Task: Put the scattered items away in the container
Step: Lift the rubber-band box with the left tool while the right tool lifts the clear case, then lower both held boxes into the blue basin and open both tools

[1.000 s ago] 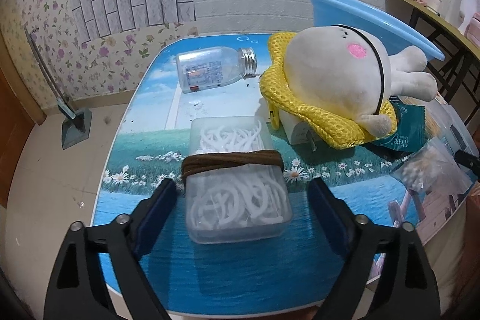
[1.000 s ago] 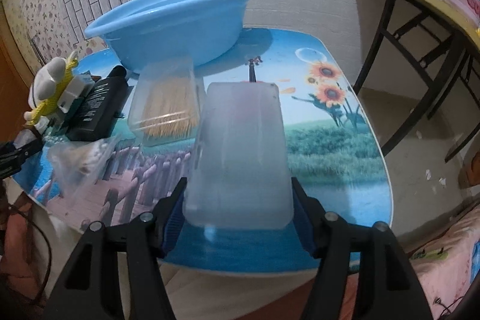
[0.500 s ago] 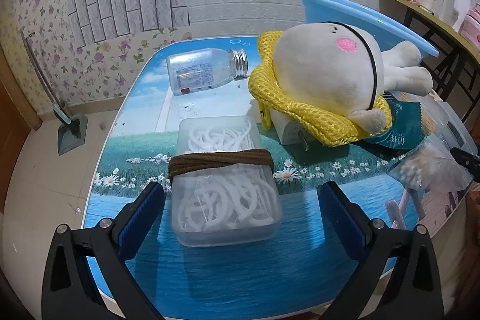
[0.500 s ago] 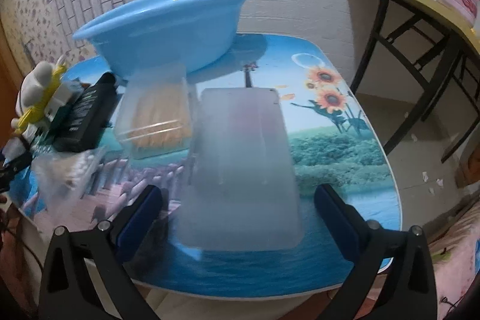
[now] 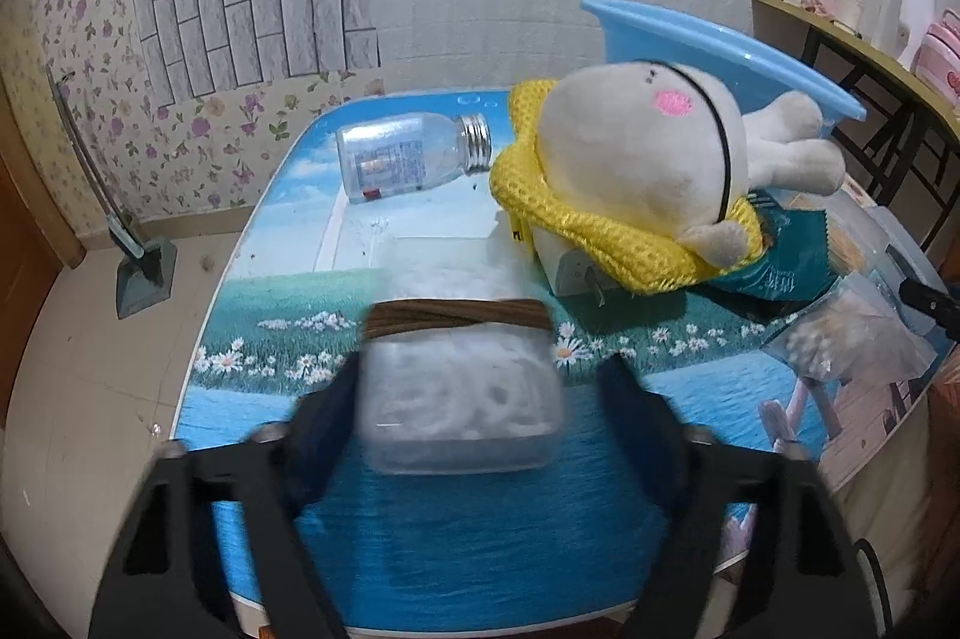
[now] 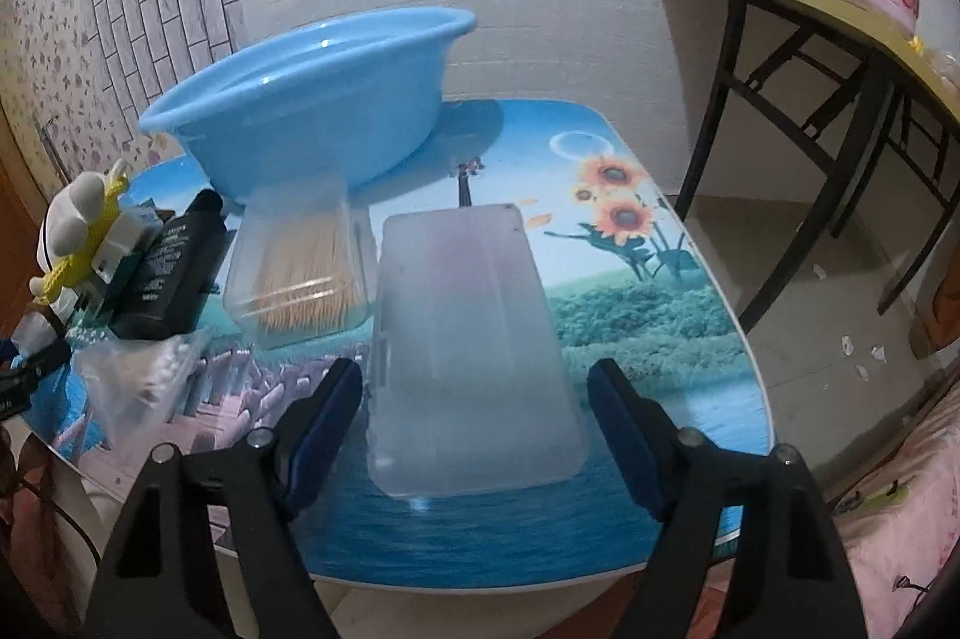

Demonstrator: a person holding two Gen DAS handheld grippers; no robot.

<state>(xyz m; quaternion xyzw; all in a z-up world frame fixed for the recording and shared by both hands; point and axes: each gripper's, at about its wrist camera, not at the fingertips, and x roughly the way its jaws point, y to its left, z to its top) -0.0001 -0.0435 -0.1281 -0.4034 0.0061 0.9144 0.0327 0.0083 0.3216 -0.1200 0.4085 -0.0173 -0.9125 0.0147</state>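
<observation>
Left hand-held gripper (image 5: 480,399) is closing its jaws around a clear box (image 5: 459,387) of white plastic loops bound with a brown band; its left pad meets the box's side while the right pad stands a little off, the box resting on the table (image 5: 480,549) near a lying bottle (image 5: 414,159) and a plush toy (image 5: 636,171). Right hand-held gripper (image 6: 477,405) is likewise closing, both pads just clear of a frosted plastic case (image 6: 468,363) that lies on the table between them, beside a toothpick box (image 6: 300,273) and in front of the blue basin (image 6: 312,99).
</observation>
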